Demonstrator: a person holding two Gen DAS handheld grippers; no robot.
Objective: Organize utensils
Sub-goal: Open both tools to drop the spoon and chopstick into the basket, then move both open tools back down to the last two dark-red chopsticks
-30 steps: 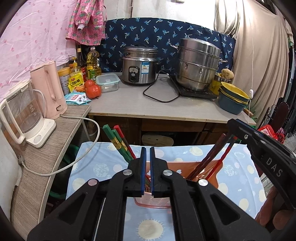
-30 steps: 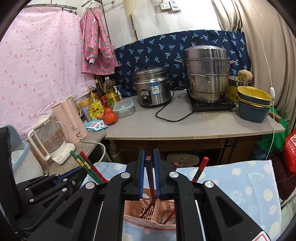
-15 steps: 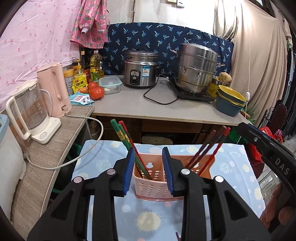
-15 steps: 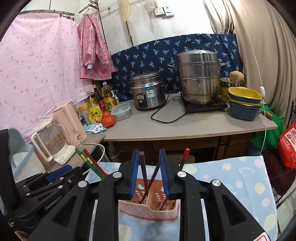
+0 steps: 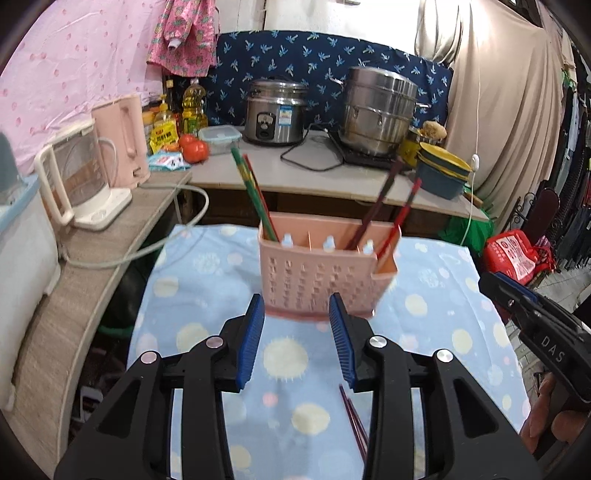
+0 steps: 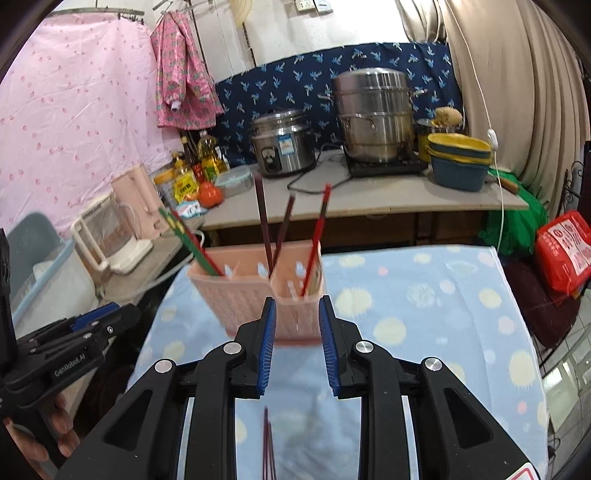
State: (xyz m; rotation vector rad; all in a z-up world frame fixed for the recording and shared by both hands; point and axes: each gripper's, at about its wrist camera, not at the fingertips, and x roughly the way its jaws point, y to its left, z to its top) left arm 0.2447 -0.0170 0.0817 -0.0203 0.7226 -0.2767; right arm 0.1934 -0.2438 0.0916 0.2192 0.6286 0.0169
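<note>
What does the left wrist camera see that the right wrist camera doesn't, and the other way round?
Only the left wrist view shows the right gripper at its right edge. Only the right wrist view shows the left gripper at its lower left, plus the wall socket up top. Both show the pink utensil basket holding green chopsticks and dark red chopsticks, loose chopsticks on the dotted blue cloth, and the rice cooker.

Loose chopsticks [image 6: 267, 443] — ends behind jaws
</note>
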